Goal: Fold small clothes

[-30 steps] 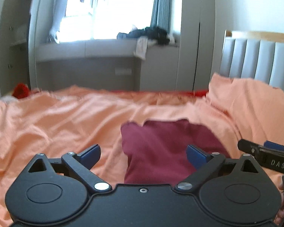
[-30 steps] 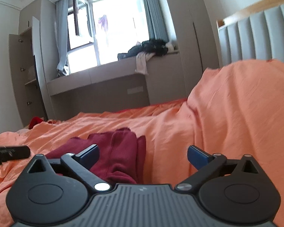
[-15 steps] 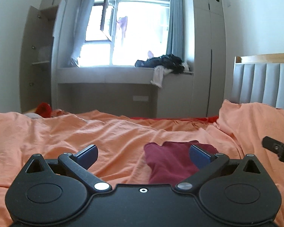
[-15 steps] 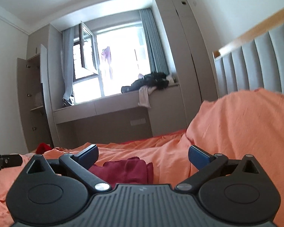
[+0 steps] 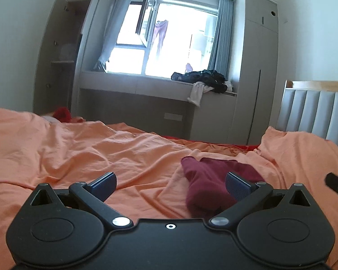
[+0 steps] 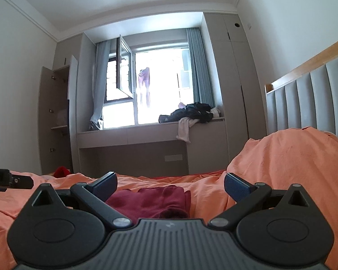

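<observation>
A dark red garment (image 5: 209, 180) lies folded in a small bundle on the orange bed sheet (image 5: 101, 155). My left gripper (image 5: 170, 183) is open and empty, held back from the garment, which sits ahead and to the right near the right blue pad (image 5: 237, 185). The right wrist view shows the same garment (image 6: 155, 199) low between the fingers of my right gripper (image 6: 170, 183), also open and holding nothing. The left tool's tip (image 6: 9, 178) pokes in at the left edge of that view.
A raised hump of orange bedding (image 6: 293, 157) lies to the right below a grey padded headboard (image 6: 315, 103). Beyond the bed stand a window bench with a heap of dark clothes (image 6: 191, 112), tall wardrobes and an open cupboard (image 6: 56, 117). A red item (image 5: 62, 113) rests at the bed's far left.
Both grippers have tilted upward and pulled back from the red garment, so more of the room shows. The garment stays folded on the sheet. Both stay open.
</observation>
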`<state>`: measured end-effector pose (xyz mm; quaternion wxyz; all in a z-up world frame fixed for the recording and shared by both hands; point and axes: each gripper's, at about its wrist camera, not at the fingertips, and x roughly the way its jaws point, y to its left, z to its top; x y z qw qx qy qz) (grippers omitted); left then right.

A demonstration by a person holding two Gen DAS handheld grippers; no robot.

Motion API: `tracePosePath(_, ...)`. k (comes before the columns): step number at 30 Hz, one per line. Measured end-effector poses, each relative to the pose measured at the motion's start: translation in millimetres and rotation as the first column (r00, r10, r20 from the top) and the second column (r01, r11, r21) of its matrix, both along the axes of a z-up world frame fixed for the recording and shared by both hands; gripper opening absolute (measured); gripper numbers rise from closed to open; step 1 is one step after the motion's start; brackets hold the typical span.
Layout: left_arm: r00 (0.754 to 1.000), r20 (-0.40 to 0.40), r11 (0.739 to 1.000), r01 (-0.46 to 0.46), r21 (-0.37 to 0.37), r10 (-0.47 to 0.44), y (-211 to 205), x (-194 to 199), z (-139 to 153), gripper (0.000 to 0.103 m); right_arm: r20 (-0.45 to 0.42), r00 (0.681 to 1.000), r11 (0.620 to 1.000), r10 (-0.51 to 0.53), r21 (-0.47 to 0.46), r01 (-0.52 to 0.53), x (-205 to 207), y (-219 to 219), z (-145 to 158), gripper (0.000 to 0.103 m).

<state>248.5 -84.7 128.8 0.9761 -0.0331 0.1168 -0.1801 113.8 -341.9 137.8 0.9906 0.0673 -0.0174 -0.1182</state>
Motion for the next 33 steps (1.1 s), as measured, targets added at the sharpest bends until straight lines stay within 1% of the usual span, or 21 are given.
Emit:
tracePosePath(2,0.999,0.032,1.0,0.012,0.022,-0.012,6.6,-10.7,-3.2,0.103,0.008,1.0,1.0,0.007,-0.016,-0.007,-13.6,7.7,-5.2,0.103)
tracePosePath(5,0.996,0.093,0.999,0.007,0.04,-0.01,16.0,-28.7,-9.6,0.103,0.008,1.0,0.996,0.018,-0.082,-0.017,-31.6,21.5,-16.0,0.103)
tracePosePath(8,0.993,0.116,0.999,0.004,0.04,-0.009,24.1,-42.3,-18.2,0.103,-0.012,1.0,0.994,0.016,-0.109,-0.017,-42.7,31.7,-28.3,0.103)
tracePosePath(10,0.994,0.11,0.999,0.008,0.043,-0.012,26.1,-45.6,-25.9,0.103,-0.047,0.999,0.995,0.005,-0.1,-0.01,-45.8,36.6,-36.4,0.103)
tracePosePath(14,0.997,0.066,0.993,0.038,0.108,-0.045,21.7,-46.4,-49.3,0.103,-0.1,0.995,0.999,0.004,-0.051,-0.009,-43.7,39.0,-47.9,0.103)
tracePosePath(17,0.997,0.051,0.987,0.052,0.151,-0.06,18.7,-46.6,-61.7,0.103,-0.118,0.993,0.998,-0.004,-0.069,-0.004,-43.8,44.4,-53.1,0.103)
tracePosePath(21,0.997,0.015,0.986,0.075,0.151,-0.078,17.0,-45.7,-70.6,0.103,-0.136,0.991,0.995,0.02,-0.093,-0.032,-40.8,50.4,-55.0,0.103)
tracePosePath(25,0.997,0.006,0.984,0.077,0.162,-0.079,13.9,-46.1,-76.4,0.103,-0.161,0.987,0.995,0.021,-0.097,-0.037,-37.8,52.0,-57.8,0.103)
tracePosePath(29,0.997,-0.003,0.98,0.081,0.183,-0.082,11.0,-46.6,-81.0,0.103,-0.178,0.984,0.996,0.001,-0.083,-0.016,-35.6,47.0,-58.0,0.103)
tracePosePath(33,0.997,-0.012,0.981,0.082,0.178,-0.081,11.1,-45.4,-82.4,0.103,-0.188,0.982,0.999,0.001,-0.037,-0.008,-34.3,39.4,-58.8,0.103)
